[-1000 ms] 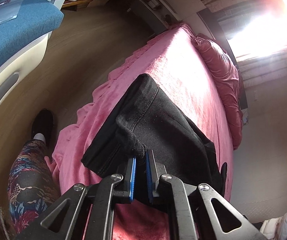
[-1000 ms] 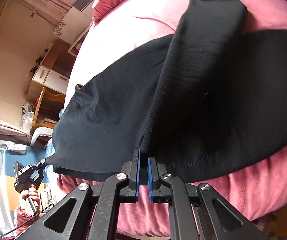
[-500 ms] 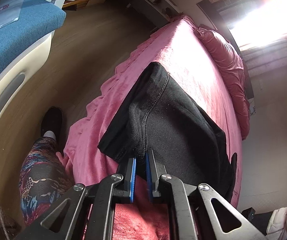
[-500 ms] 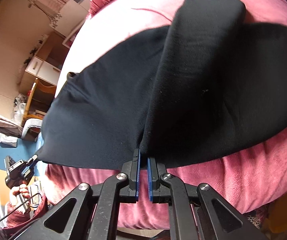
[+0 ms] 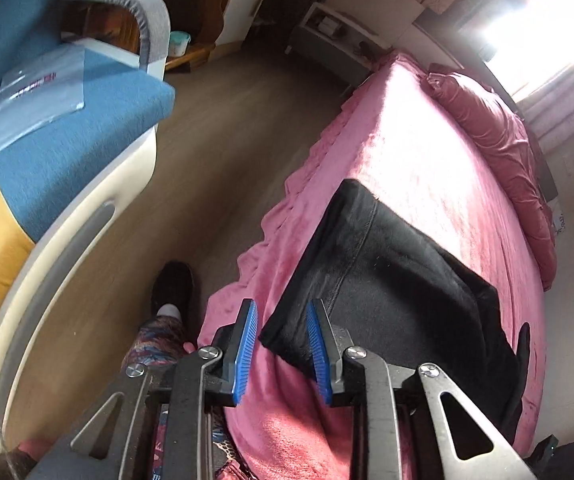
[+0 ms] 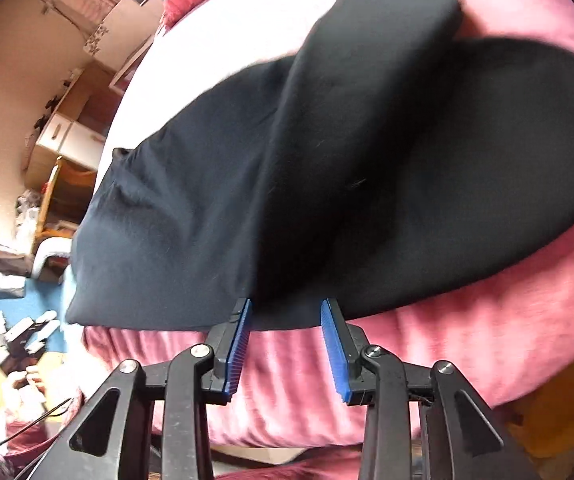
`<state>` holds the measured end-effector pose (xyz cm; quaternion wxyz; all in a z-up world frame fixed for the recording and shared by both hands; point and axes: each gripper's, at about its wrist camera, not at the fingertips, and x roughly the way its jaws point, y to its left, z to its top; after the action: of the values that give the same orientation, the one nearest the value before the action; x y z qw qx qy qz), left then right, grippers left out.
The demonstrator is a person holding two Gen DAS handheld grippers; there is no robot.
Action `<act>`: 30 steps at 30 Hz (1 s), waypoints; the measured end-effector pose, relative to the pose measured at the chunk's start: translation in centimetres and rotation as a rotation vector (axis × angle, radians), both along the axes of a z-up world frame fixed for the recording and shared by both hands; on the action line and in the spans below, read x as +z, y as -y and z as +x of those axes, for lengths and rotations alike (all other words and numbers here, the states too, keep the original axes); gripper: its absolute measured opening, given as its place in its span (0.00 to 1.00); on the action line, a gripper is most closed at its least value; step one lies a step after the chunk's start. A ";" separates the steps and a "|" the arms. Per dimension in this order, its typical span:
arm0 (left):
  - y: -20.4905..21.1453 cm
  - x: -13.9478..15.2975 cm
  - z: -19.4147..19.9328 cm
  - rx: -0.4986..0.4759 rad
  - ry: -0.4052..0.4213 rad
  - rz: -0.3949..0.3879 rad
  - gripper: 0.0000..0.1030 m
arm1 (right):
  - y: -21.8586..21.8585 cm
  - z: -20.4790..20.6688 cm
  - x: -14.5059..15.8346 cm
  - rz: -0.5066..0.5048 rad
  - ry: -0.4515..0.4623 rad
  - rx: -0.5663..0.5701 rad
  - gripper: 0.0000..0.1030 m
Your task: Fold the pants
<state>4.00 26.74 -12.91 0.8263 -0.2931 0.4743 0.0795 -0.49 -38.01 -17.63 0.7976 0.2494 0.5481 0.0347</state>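
Black pants [image 5: 399, 288] lie folded on the pink bed cover [image 5: 419, 152], near the bed's near end. In the right wrist view the pants [image 6: 327, 168] spread wide, with one folded layer running up the middle. My left gripper [image 5: 281, 316] is open, its blue pads on either side of the pants' near corner without holding it. My right gripper [image 6: 287, 312] is open at the pants' near edge, with the cloth just beyond the pad tips.
A blue-cushioned sofa [image 5: 67, 148] with a clear plastic bag stands left across a wooden floor [image 5: 223, 148]. Red pillows [image 5: 499, 136] lie at the bed's far end. My leg and black shoe [image 5: 171, 292] stand by the bed. A bedside cabinet [image 5: 327, 36] is beyond.
Both grippers have opened and let go of the pants, which now lie flat on the bed. Both have drawn back slightly from the cloth.
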 end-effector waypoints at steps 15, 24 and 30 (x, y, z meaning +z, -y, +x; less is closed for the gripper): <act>19.3 -1.0 4.5 -0.595 0.050 -0.031 0.28 | 5.3 12.5 4.8 -0.151 0.120 -0.184 0.40; 24.1 -3.5 4.7 -0.724 -0.035 -0.021 0.28 | 7.0 23.1 3.4 -0.244 0.031 -0.228 0.50; 24.7 -4.0 4.7 -0.739 -0.052 -0.014 0.28 | 7.2 27.0 0.6 -0.361 -0.096 -0.222 0.51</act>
<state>8.74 2.04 -16.95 0.7850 -0.1055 0.5694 -0.2202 26.53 -45.24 -16.98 0.8012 0.1625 0.5520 -0.1639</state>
